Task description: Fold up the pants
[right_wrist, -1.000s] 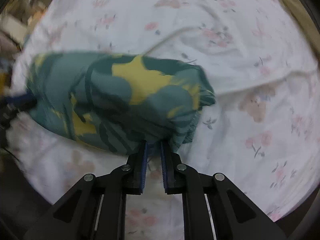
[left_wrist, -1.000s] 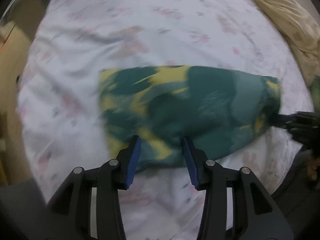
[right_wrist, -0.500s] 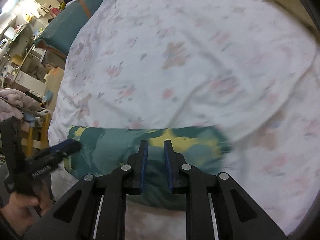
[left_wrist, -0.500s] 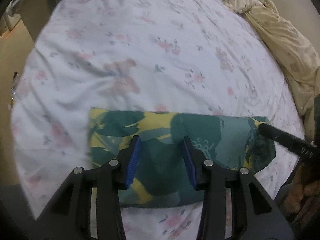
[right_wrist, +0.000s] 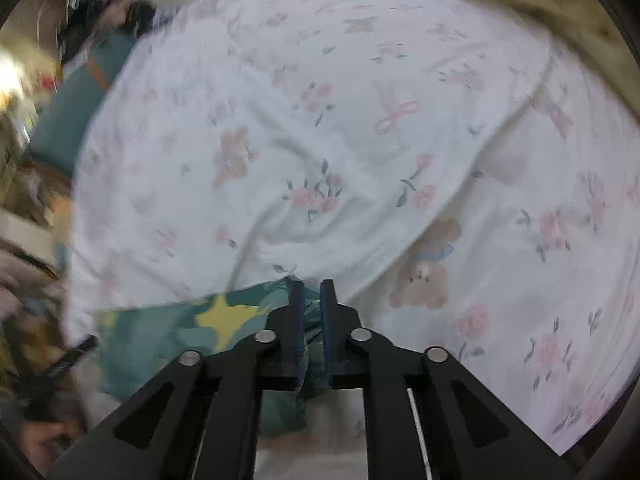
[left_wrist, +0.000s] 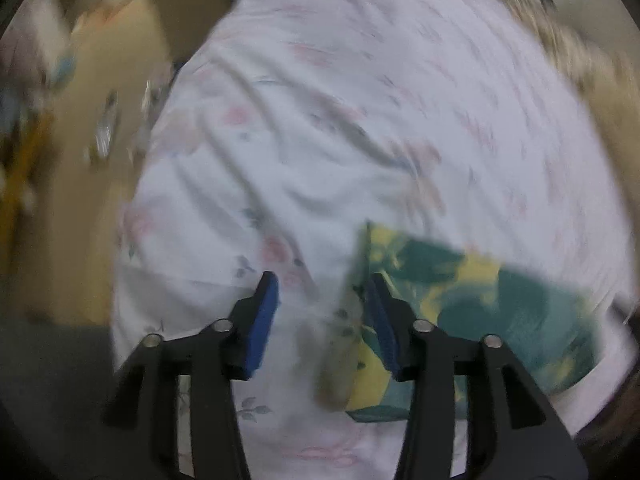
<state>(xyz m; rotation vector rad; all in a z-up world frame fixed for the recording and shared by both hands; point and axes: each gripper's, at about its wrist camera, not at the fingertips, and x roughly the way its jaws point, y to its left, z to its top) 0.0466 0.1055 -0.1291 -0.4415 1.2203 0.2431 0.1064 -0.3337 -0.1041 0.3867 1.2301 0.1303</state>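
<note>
The folded green and yellow pants (left_wrist: 492, 312) lie on a white floral bedsheet (left_wrist: 360, 120). My left gripper (left_wrist: 322, 312) is open and empty, and its right finger (left_wrist: 380, 320) stands over the left end of the pants. In the right wrist view the pants (right_wrist: 192, 332) stretch to the left, and my right gripper (right_wrist: 310, 308) is shut on their right end, with green cloth bunched between the jaws. The left wrist view is blurred.
The bed's left edge drops to a tan floor (left_wrist: 100, 160) with blurred clutter. A beige blanket (right_wrist: 540, 12) lies along the far right of the bed. A teal cushion (right_wrist: 76, 112) and shelves stand to the left.
My left gripper has swung left off the pants, which now lie at the right of its view. My right gripper stays shut on the pants' end and has shifted toward the bed's middle.
</note>
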